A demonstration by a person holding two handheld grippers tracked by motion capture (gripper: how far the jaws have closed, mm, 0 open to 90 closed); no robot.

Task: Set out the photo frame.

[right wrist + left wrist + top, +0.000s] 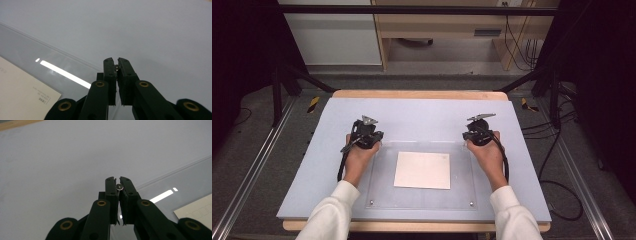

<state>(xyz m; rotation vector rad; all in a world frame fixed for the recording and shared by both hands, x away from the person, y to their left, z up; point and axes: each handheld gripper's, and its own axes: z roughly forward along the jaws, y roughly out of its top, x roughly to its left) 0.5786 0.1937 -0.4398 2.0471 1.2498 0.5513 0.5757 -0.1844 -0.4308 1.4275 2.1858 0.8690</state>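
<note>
High view has you at the desk (422, 107) with a gripper in each hand, both parked at the far corners of the clear plate (422, 200) that lies flat on the grey mat. Your left gripper (363, 134) sits at the plate's far-left corner, your right gripper (478, 134) at the far-right one. A sheet of paper (422, 170) lies under the plate, roughly in the middle.

Left gripper view: your jaws are pinched together on the plate's corner — a small metal stud (120, 186) shows right between the tips, and the plate's edge runs off to the right. Right gripper view is the mirror of that, jaws closed tight on the corner with a little stud (116, 66) between the tips — the paper's corner peeks in at lower left. Can't tell if the plate is off the mat.
</note>
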